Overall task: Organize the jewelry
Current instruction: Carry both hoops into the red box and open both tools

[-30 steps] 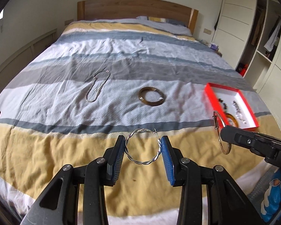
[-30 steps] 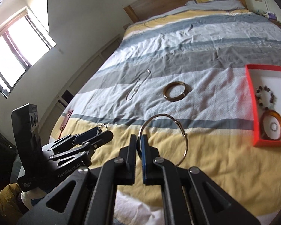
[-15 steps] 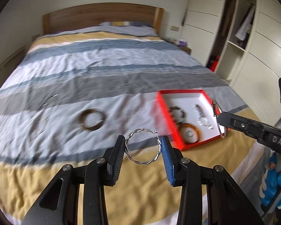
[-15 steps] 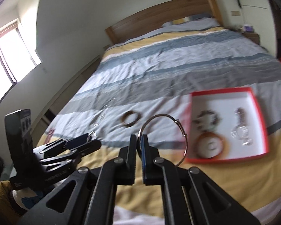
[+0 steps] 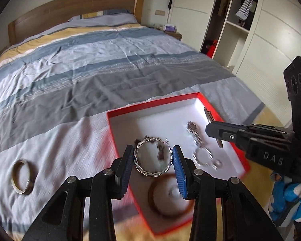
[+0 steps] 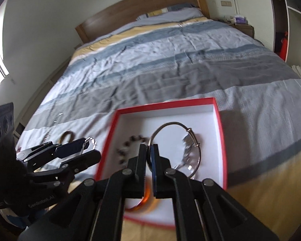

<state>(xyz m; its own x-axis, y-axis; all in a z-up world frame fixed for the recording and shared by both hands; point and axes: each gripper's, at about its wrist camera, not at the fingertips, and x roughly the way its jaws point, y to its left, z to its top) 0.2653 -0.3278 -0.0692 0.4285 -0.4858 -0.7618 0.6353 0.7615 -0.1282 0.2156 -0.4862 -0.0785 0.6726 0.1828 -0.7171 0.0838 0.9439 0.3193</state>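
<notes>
A striped bed (image 5: 90, 76) carries a red box (image 5: 118, 140); above it the left hand-held gripper (image 5: 153, 160) clamps a light, springy twisted hoop (image 5: 153, 156) edgewise, while at 3 o'clock the right hand-held gripper (image 6: 149, 156) pinches a stiff, slippery wire bangle (image 6: 175, 148) by its rim

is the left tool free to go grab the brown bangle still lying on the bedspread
Probably not yet. The left tool is already shut on a twisted silver hoop, held over the red box. The brown bangle lies in the open on the bedspread with nothing over it, so dropping the hoop first would free the way.
</notes>
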